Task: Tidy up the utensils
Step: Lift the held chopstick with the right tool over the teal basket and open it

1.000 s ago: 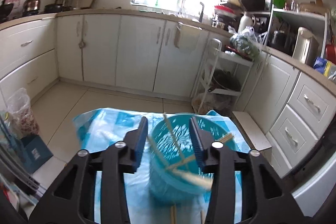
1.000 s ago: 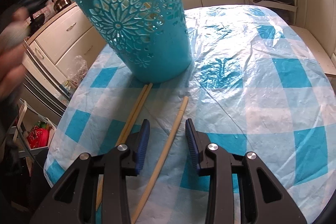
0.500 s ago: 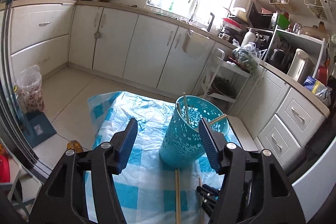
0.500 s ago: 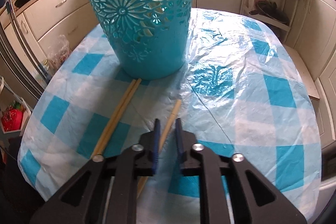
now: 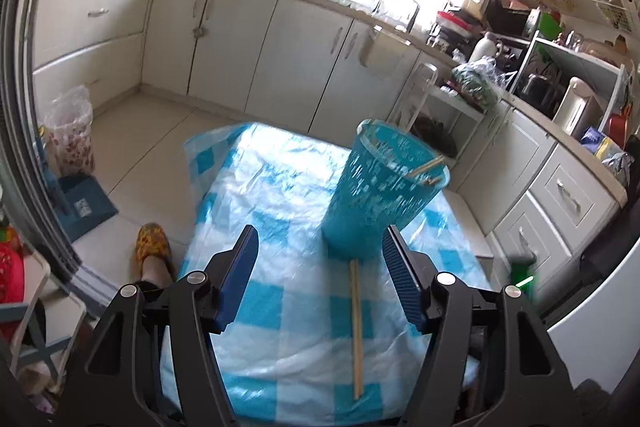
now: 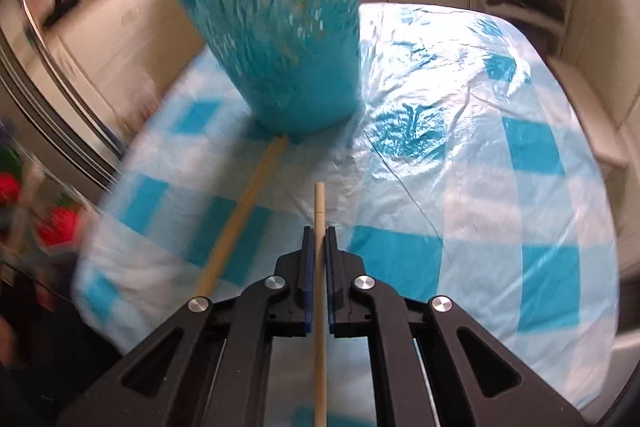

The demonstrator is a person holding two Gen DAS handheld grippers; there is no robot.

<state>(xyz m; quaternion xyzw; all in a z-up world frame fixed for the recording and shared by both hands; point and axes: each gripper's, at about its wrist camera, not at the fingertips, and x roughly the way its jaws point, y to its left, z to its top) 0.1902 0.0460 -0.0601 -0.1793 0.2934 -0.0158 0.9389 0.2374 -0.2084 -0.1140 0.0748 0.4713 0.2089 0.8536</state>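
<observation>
The right gripper point(image 6: 317, 239) is pinching one chopstick point(image 6: 319, 211) between its pads, the stick running straight along the jaw line with its tip poking out ahead of the fingers. Ahead and slightly left of that tip, the basket point(image 6: 280, 39) is standing on the tablecloth point(image 6: 500, 155), blurred in this view. A chopstick pair point(image 6: 244, 207) is lying on the cloth just left of the right gripper, its far end touching the basket's base.

The left gripper point(image 5: 320, 271) is hanging with its jaws spread wide, holding nothing. Between and ahead of its fingers the same pair point(image 5: 355, 323) is lying flat on the tablecloth point(image 5: 272, 195), pointing toward the basket point(image 5: 380, 195), which is sitting just ahead and a little right of the gap. More chopsticks point(image 5: 428, 167) are leaning inside the basket against its right rim. Left of the left gripper, a slippered foot point(image 5: 151, 247) is showing on the floor beside the table.
</observation>
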